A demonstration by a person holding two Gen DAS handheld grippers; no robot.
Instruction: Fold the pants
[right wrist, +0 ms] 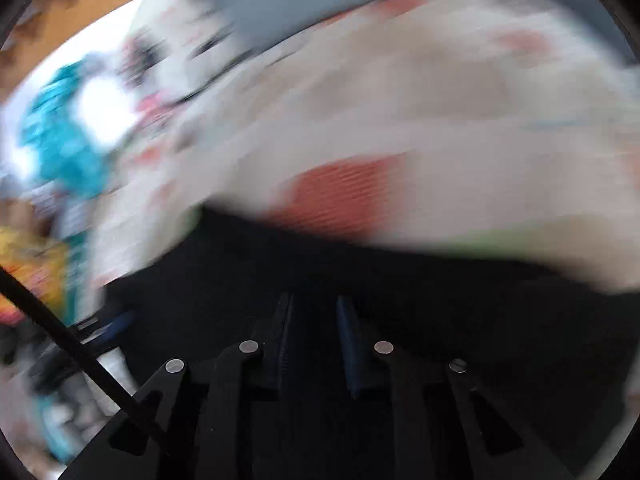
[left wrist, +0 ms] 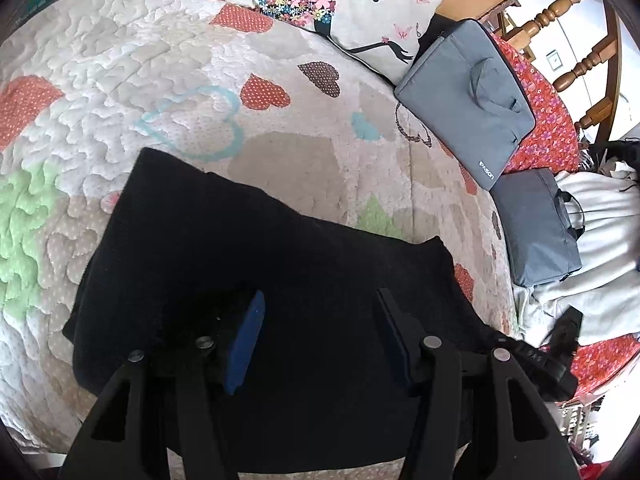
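Black pants (left wrist: 240, 240) lie folded on a quilted bedspread (left wrist: 280, 120) printed with hearts. My left gripper (left wrist: 320, 292) hovers over them, open, its blue pads (left wrist: 248, 336) wide apart and gripping nothing. The right wrist view is smeared by motion. There my right gripper (right wrist: 314, 298) has its fingers drawn close together over the pants (right wrist: 440, 300). Dark cloth fills the narrow gap between them, so it looks shut on the fabric. The far edge of the pants meets the bedspread (right wrist: 400, 120) just ahead of the fingers.
A printed pillow (left wrist: 344, 0) lies at the head of the bed. Two grey laptop bags (left wrist: 468, 100) (left wrist: 536, 228) sit along the right side, with white cloth (left wrist: 608, 240) and a wooden chair (left wrist: 580, 60) beyond. Blurred teal clutter (right wrist: 64, 140) is at left.
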